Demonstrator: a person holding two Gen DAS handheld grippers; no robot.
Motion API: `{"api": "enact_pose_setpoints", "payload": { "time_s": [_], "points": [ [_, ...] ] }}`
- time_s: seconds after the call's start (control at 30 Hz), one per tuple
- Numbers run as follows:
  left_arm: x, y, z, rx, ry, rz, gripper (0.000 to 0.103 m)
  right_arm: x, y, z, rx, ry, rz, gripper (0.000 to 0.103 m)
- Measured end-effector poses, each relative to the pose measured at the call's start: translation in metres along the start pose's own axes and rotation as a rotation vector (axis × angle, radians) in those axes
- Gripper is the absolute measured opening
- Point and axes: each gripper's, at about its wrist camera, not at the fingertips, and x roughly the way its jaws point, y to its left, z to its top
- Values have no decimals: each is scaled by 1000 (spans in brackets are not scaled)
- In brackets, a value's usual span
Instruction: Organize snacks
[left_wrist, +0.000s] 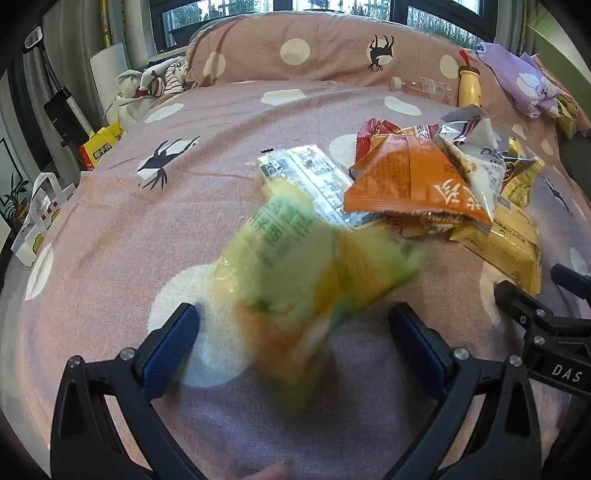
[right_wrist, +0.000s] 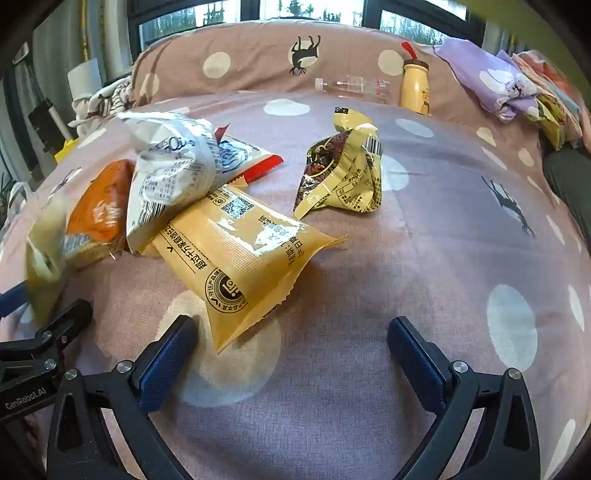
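While your left gripper (left_wrist: 293, 325) stood with its blue pads spread wide, a yellow-green snack bag (left_wrist: 295, 266) sat between and just ahead of them, so smeared by blur that I could not tell whether either pad touched it or whether it lay on the bedspread (left_wrist: 184, 206). Beyond it, ahead and to the right of those fingers, lay the heap: a white flat packet (left_wrist: 310, 177), an orange bag (left_wrist: 413, 181) overlapping it, and a crumpled white bag (left_wrist: 476, 162) behind that.

Your right gripper (right_wrist: 291, 332) was also spread, pinching nothing. A tan-yellow bag (right_wrist: 243, 258) lay directly ahead of its left finger, one corner reaching close to that pad (right_wrist: 173, 354). Farther ahead and left, the crumpled white bag (right_wrist: 173, 166) rested on top of it, the orange bag (right_wrist: 99, 210) beside. A brown-and-yellow bag (right_wrist: 343, 173) sat apart, straight ahead. Far beyond, a clear bottle (right_wrist: 354, 86) lay beside an upright yellow bottle (right_wrist: 415, 86) against the dotted pillow (right_wrist: 258, 55).
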Motion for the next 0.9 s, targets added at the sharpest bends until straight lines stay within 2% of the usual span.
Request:
{"api": "enact_pose_setpoints", "payload": {
  "time_s": [0.07, 0.9],
  "points": [
    [2, 1, 1, 1, 18, 0, 103, 0, 0, 0, -1, 4, -2, 102],
    [-1, -1, -2, 9, -3, 11, 103, 0, 1, 0, 0, 4, -1, 102]
  ]
}}
